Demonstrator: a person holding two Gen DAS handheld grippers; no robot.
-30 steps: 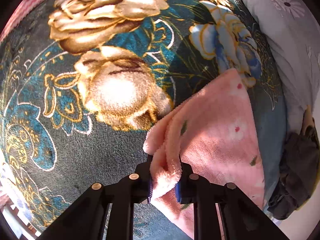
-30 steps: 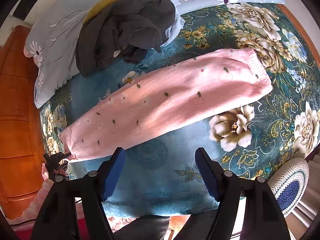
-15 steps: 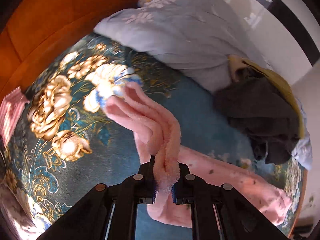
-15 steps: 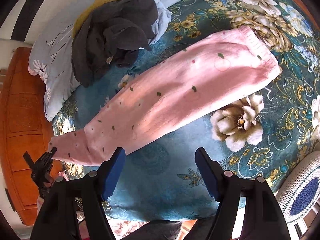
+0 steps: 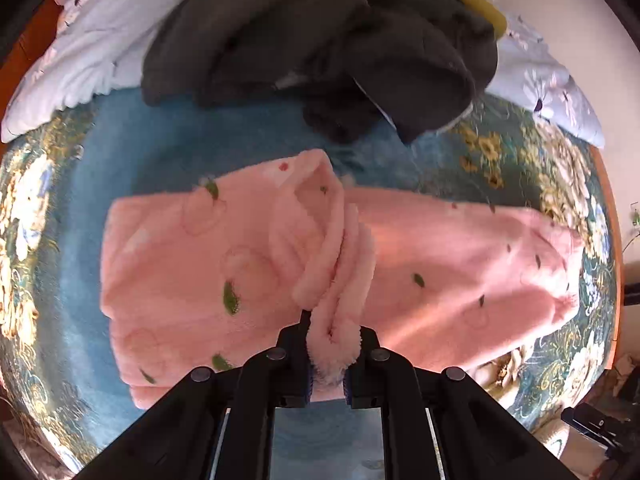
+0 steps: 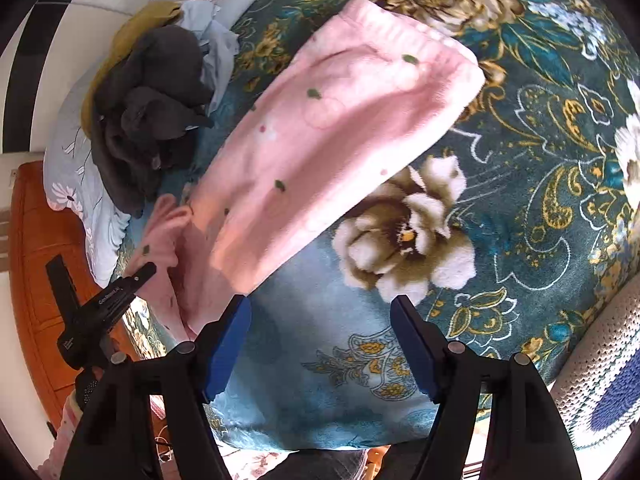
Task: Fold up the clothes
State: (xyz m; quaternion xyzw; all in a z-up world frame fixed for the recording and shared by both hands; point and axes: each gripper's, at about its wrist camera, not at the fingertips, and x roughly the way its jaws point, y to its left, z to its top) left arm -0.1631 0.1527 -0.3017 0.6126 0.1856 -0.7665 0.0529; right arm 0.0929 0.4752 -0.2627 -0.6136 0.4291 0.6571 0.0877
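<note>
Your left gripper clenches cuff of pink trousers, folded over itself. Your right gripper released, above blanket.

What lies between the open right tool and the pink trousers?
In the right wrist view only bare teal floral blanket lies between the right tool and the pink trousers.

Teal plush blanket with gold and cream peony print covered the bed. Pale blue floral-print quilt lay bunched along the far edge, against an orange-brown wooden headboard. Crocheted white-and-blue round cushion showed at the lower right of the right wrist view, just past the blanket's near edge.
</note>
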